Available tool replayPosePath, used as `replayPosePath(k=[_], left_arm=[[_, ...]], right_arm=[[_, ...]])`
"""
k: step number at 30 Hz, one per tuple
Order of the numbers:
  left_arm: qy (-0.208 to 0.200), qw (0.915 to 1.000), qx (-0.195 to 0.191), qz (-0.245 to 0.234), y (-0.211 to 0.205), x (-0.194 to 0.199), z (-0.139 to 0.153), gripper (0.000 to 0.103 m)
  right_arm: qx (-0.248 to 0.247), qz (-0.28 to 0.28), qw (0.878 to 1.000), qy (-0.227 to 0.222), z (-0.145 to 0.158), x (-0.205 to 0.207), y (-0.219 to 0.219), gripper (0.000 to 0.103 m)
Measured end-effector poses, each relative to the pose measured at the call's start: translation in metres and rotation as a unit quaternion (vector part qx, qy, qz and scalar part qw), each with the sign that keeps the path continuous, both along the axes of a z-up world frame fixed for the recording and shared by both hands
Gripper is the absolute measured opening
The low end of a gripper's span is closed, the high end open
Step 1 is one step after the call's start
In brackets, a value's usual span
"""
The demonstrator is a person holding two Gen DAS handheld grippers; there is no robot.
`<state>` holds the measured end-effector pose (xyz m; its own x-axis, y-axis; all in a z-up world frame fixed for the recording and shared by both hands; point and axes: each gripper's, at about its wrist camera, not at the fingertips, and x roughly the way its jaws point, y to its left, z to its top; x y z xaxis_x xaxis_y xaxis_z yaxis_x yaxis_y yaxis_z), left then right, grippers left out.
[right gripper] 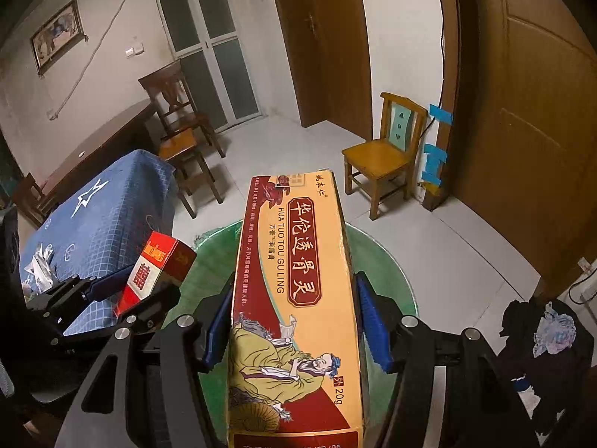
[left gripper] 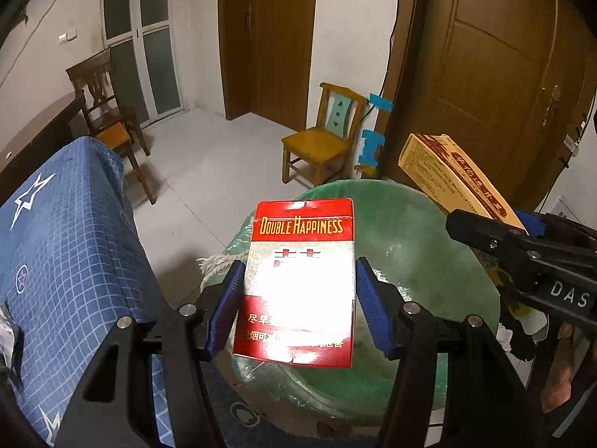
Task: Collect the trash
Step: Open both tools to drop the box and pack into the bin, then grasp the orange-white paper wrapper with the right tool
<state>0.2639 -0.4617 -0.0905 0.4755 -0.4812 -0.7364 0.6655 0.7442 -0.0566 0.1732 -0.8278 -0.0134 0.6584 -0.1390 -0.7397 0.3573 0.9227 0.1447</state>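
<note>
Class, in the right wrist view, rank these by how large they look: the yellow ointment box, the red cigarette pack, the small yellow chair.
1. yellow ointment box, largest by far, though it is nearest the camera.
2. small yellow chair.
3. red cigarette pack, close to the chair in apparent size, so that order is unsure.

Room background, non-task items

Small yellow wooden chair (right gripper: pixel 388 153) beside brown door (right gripper: pixel 530 112); dark wooden chair (right gripper: pixel 179 112) near blue star-patterned cloth (right gripper: pixel 100 216); framed picture (right gripper: pixel 56 35) on wall.

red pack (left gripper: pixel 296 283) "DOUBLE HAPPINESS", yellow box (right gripper: pixel 298 298) "HUA TUO TOU GU LING" (20g)
</note>
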Motion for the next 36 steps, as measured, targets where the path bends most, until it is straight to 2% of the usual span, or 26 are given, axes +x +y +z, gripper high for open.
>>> replayPosePath(k=[8, 11, 24, 28, 31, 36], left_arm=[[-0.001, 1.0, 0.006, -0.003, -0.011, -0.002, -0.002, 0.059], [-0.002, 0.9999, 0.012, 0.006, -0.01, -0.001, -0.004, 0.069], [0.0, 0.9996, 0.01, 0.026, 0.015, -0.004, 0.008, 0.069], [-0.007, 0.999, 0.01, 0.043, 0.05, -0.016, 0.024, 0.069], [-0.021, 0.9977, 0.01, 0.063, 0.092, -0.028, 0.042, 0.071], [-0.034, 0.9907, 0.0, 0.132, 0.202, -0.044, 0.071, 0.075]], right_arm=[[0.0, 0.001, 1.0, 0.0, 0.001, 0.002, 0.012, 0.062], [0.005, -0.008, 1.0, -0.012, 0.001, 0.002, 0.013, 0.075], [0.009, -0.006, 0.998, -0.055, 0.019, -0.023, 0.031, 0.075], [0.014, 0.018, 0.996, -0.089, 0.031, -0.046, 0.054, 0.079], [0.014, 0.064, 0.992, -0.108, 0.036, -0.06, 0.093, 0.08], [0.023, 0.16, 0.98, -0.113, 0.032, -0.067, 0.174, 0.082]])
